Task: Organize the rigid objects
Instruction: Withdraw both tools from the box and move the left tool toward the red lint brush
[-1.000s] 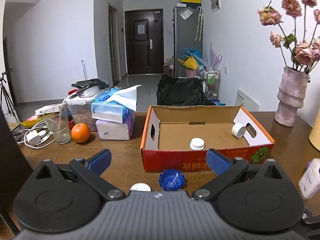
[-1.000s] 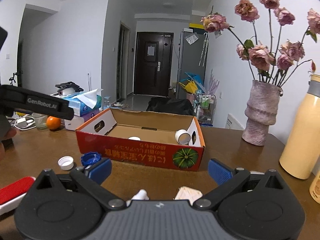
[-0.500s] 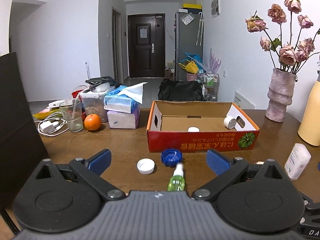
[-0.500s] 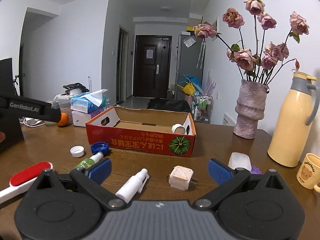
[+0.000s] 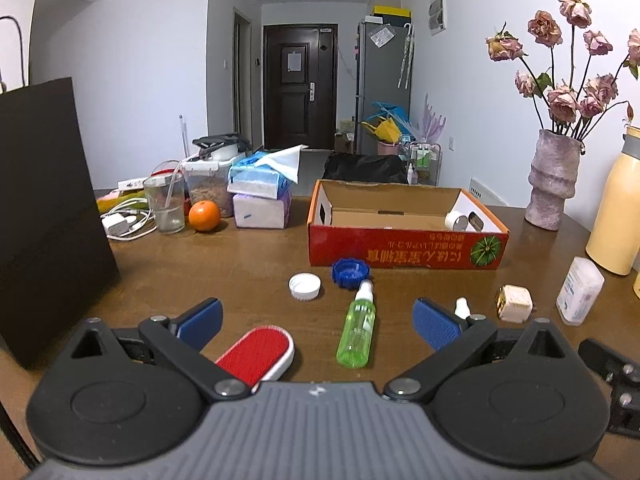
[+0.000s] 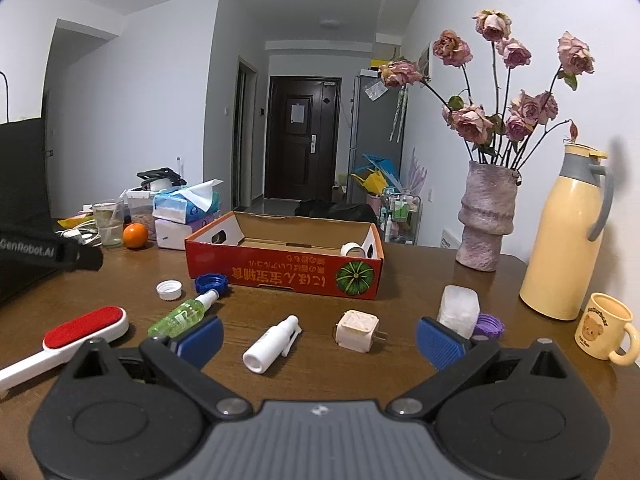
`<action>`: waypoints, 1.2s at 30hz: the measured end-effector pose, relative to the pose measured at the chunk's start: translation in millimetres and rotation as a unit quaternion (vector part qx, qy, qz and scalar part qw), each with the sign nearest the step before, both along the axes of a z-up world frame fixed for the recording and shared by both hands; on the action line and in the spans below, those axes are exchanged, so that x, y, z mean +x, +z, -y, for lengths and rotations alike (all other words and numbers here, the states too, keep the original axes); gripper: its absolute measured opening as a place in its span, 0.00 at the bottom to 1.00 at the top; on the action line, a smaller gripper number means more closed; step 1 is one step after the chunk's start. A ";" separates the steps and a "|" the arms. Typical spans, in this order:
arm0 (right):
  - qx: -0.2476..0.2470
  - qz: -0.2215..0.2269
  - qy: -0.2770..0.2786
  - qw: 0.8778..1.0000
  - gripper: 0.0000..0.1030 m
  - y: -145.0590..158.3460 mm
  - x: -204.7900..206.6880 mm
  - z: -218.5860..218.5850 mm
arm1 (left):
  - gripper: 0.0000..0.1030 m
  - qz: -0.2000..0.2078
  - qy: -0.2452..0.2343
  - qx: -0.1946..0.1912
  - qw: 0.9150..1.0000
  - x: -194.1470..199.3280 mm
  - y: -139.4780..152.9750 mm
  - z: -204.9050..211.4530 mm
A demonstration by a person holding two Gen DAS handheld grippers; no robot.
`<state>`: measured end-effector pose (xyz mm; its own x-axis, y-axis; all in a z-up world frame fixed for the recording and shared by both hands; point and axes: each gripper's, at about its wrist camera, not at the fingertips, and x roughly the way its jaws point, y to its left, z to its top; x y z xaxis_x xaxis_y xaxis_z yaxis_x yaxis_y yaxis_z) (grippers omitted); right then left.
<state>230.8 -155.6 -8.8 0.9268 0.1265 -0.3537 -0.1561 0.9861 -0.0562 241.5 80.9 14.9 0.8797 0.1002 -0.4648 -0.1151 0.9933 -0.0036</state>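
Currently the loose rigid items lie on the table [image 6: 304,308] in front of the red cardboard box [image 6: 286,270], the likely collection point, which stands toward the far edge. Count outside the box: two caps, one white cap [image 5: 305,286] and one blue cap [image 5: 350,273]; one green spray bottle [image 5: 357,328]; one white spray bottle [image 6: 272,344]; one plug adapter [image 6: 357,331]; one red lint brush [image 6: 86,327]. One white roll [image 6: 352,249] already sits inside the box. Left tool [image 5: 316,320] and right tool [image 6: 318,338] both hover above the near edge, jaws spread wide, holding nothing, positioned to select an item.
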 end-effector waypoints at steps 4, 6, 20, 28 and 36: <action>0.002 -0.003 -0.004 1.000 1.00 -1.2 -6.0 3.0 | 1.00 -0.005 0.000 -0.006 1.000 -8.9 -6.8 -3.3; 0.004 -0.004 -0.002 1.000 1.00 -2.6 -8.0 4.7 | 1.00 -0.008 0.000 -0.008 1.000 -11.4 -10.1 -4.1; 0.005 -0.018 -0.002 1.000 1.00 -16.2 -1.2 5.2 | 1.00 -0.035 0.000 -0.001 0.999 -2.0 -35.4 -8.6; 0.000 -0.030 0.000 1.000 1.00 -24.4 9.0 0.0 | 1.00 -0.054 0.013 0.004 0.998 11.5 -50.1 -30.3; -0.003 -0.043 0.003 0.999 1.00 -32.2 22.4 -8.3 | 1.00 -0.077 0.021 0.015 0.997 26.2 -66.1 -53.5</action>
<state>253.2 -147.3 -41.0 0.8923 0.1296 -0.4324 -0.1663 0.9849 -0.0481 267.7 134.3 -51.2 0.7927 0.1513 -0.5905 -0.1534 0.9870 0.0471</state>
